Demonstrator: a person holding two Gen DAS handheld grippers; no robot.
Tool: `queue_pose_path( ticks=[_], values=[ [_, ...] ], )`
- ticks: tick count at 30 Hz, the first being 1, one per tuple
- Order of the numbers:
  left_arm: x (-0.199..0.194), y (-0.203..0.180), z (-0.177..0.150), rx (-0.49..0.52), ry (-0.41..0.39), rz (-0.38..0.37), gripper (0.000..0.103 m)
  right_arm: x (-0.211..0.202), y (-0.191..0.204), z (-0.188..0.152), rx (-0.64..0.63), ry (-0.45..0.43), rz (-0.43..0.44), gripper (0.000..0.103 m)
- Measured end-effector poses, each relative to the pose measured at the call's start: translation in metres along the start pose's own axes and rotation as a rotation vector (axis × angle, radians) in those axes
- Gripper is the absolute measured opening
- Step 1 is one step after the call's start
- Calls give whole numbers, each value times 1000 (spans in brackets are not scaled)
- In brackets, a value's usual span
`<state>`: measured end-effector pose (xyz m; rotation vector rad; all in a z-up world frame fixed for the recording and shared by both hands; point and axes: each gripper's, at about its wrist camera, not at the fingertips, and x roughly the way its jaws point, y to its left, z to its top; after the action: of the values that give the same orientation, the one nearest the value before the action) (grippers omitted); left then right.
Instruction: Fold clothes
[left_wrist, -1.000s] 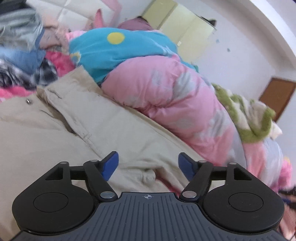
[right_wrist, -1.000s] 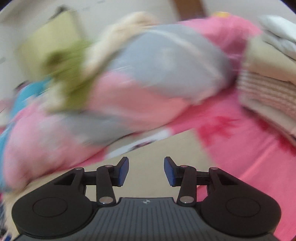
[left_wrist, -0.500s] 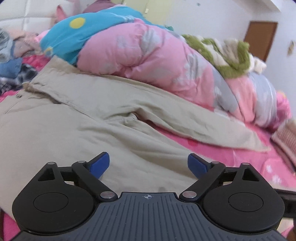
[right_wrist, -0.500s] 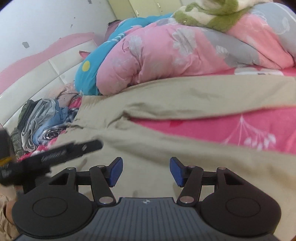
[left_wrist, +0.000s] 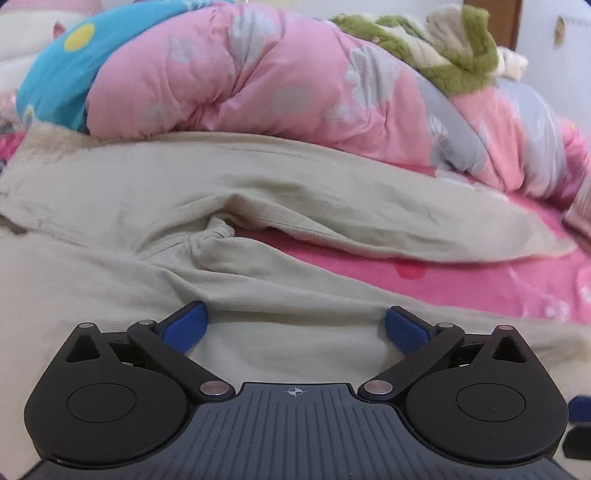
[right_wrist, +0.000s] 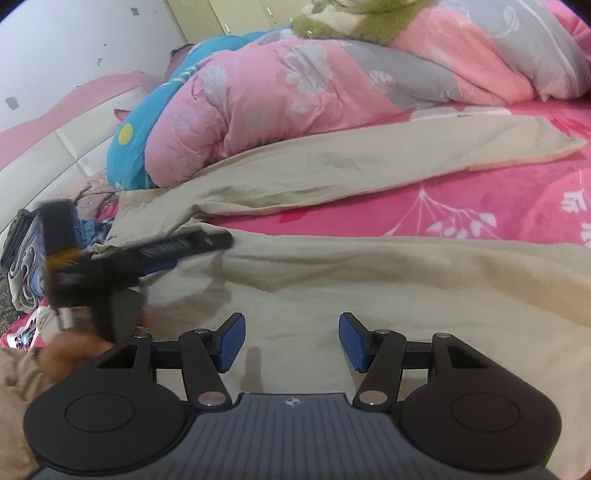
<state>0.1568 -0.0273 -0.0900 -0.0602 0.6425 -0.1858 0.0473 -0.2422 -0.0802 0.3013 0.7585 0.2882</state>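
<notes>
From the left wrist camera, the left gripper (left_wrist: 294, 326) has its blue-padded fingers (left_wrist: 184, 326) spread wide apart, with nothing between them. They hang low over the beige cotton trousers (left_wrist: 122, 266), which lie spread out across the bright pink floral bedsheet (left_wrist: 461, 280); whether the pads touch the cloth cannot be told. The near trouser leg runs under and just ahead of the fingers, while the far leg (left_wrist: 332, 199) stretches to the right, its hem resting on the sheet. The bunched crotch seam (left_wrist: 216, 236) sits ahead of the fingers, slightly left of the gap's middle. Behind the trousers a puffy pink and grey flowered duvet (left_wrist: 258, 81) is heaped up, with a turquoise blanket with a yellow dot (left_wrist: 55, 70) to its left and a green and cream fleece blanket (left_wrist: 436, 48) on top.

From the right wrist camera, the right gripper (right_wrist: 292, 341) is also open, its fingers (right_wrist: 232, 343) parted and empty, poised over the near trouser leg (right_wrist: 369, 288). The left gripper (right_wrist: 173, 251) appears blurred at the left, over the trousers near the crotch, held by a person's hand (right_wrist: 74, 350). A pile of folded clothes (right_wrist: 26, 266) lies at the far left edge by the cream headboard (right_wrist: 55, 147). No readable writing shows in either view
</notes>
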Motion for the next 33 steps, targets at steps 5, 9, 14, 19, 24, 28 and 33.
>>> queue_pose_path(
  ticks=[5, 9, 14, 19, 24, 28, 33],
  values=[
    [1, 1, -3, 10, -4, 3, 103, 3, 0, -2, -1, 5, -2, 59],
    [2, 0, -2, 12, 0, 4, 103, 5, 1, -4, -6, 8, -3, 59],
    [3, -1, -2, 26, 4, 15, 103, 2, 2, -5, 3, 8, 0, 59],
    [3, -1, -2, 28, 5, 16, 103, 3, 6, -8, 0, 13, 2, 60],
    [3, -1, -2, 28, 5, 15, 103, 1, 13, -11, 6, 17, 19, 60],
    [3, -1, -2, 28, 5, 16, 103, -2, 16, -13, 3, 21, 21, 60],
    [2, -1, -2, 28, 4, 15, 103, -5, 16, -15, 14, 24, 22, 60]
  ],
)
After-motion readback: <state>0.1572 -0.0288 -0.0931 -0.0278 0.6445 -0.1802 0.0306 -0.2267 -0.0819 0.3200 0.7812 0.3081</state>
